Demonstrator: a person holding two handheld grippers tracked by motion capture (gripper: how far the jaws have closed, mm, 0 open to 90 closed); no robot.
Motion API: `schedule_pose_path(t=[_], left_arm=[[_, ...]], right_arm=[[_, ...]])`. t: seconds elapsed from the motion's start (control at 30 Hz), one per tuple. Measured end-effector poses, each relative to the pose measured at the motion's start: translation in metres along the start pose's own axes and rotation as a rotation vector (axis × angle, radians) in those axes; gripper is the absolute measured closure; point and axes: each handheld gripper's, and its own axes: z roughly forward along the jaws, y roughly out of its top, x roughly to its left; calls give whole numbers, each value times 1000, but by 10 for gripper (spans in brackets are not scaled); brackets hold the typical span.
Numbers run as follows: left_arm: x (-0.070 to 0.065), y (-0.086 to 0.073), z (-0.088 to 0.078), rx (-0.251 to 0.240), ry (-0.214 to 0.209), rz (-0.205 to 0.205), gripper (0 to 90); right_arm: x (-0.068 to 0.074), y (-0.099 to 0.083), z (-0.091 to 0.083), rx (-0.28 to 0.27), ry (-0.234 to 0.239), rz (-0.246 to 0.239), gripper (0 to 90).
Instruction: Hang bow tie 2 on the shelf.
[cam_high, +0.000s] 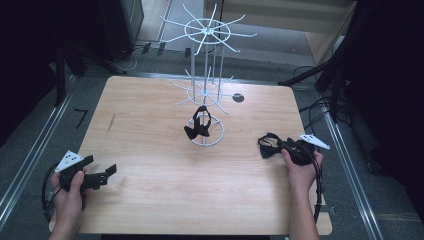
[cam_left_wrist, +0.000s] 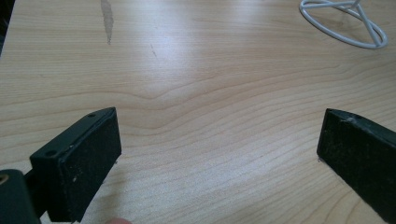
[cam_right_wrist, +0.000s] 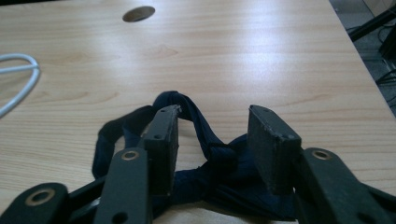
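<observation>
Right tongs (cam_right_wrist: 212, 140) | straddle bow tie (cam_right_wrist: 219, 158) | its underside hidden, grip unclear

So, counting it up: two black bow ties, one (cam_high: 198, 127) sitting at the base of the stand and the other (cam_high: 270, 146) over by the right side of the table. One white wire display stand (cam_high: 206, 75) with spoked tiers, three rings if you count the base. One wooden table (cam_high: 150, 150) with a single round hole (cam_high: 238, 97). Two handheld grippers, left (cam_high: 107, 172) and right (cam_high: 287, 146).
</observation>
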Motion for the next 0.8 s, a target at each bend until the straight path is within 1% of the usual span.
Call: schedule_pose_path(t=[0.13, 0.3, 0.37, 0.43, 0.47, 0.53, 0.6, 0.67, 0.77, 0.8], left_arm=[[0, 0, 0, 1, -1, -1, 2], [0, 0, 0, -4, -3, -2, 2], [0, 0, 1, 1, -5, -5, 2], [0, 1, 1, 1, -4, -1, 2], [0, 1, 1, 0, -4, 1, 2], [0, 0, 1, -3, -3, 3, 2], [0, 0, 1, -4, -5, -1, 2], [0, 1, 1, -1, -6, -1, 2], [0, 1, 1, -1, -7, 2, 2], [0, 1, 1, -1, -7, 2, 1]], right_arm=[[-3, -3, 4, 16, -24, 20, 599], [-5, -6, 7, 35, -23, 29, 639], [-4, -6, 8, 41, -18, 21, 662], [-2, -6, 8, 60, -12, 11, 730], [-2, -6, 8, 70, -6, 14, 758], [0, -6, 8, 78, 13, 8, 793], [2, -7, 9, 85, 29, -11, 833], [5, -7, 9, 84, 44, -29, 860], [9, -8, 7, 69, 50, -25, 875], [11, -8, 5, 60, 52, -32, 878]])
